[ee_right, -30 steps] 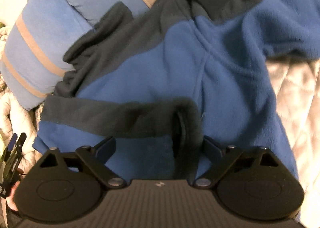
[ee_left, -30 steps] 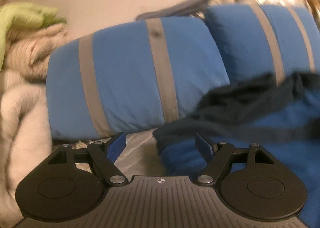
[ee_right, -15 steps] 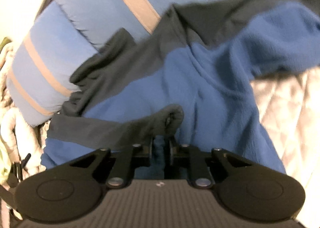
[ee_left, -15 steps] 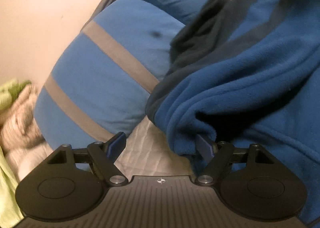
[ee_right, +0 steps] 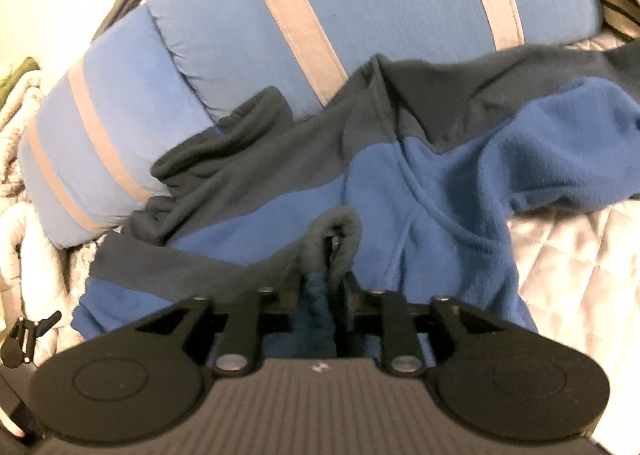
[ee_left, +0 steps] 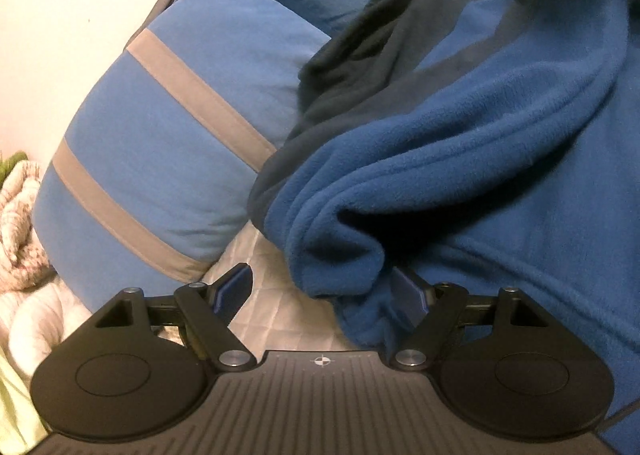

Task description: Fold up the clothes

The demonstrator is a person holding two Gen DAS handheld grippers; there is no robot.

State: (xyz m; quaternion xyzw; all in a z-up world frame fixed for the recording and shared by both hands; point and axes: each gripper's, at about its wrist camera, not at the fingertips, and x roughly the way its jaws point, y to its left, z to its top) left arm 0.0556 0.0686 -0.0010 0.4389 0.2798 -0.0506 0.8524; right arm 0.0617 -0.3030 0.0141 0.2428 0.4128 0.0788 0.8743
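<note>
The right claw [ee_right: 322,295] pinches a bunched dark cuff of the plush blue fleece [ee_right: 440,183], its jaws having just eased apart slightly. The left claw [ee_left: 320,291] gapes wide, a rolled fleece fold against its right finger, quilted bed [ee_left: 272,295] beneath, striped pillows [ee_left: 168,127] ahead.

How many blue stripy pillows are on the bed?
2: one pillow at the left edge of the bed, the other pillow beside it, behind the fleece. More may be hidden.

plain pale wall [ee_left: 60,35] behind blue grey-striped pillows [ee_left: 168,127] on a white quilted bed cover [ee_right: 580,263], warm light
</note>
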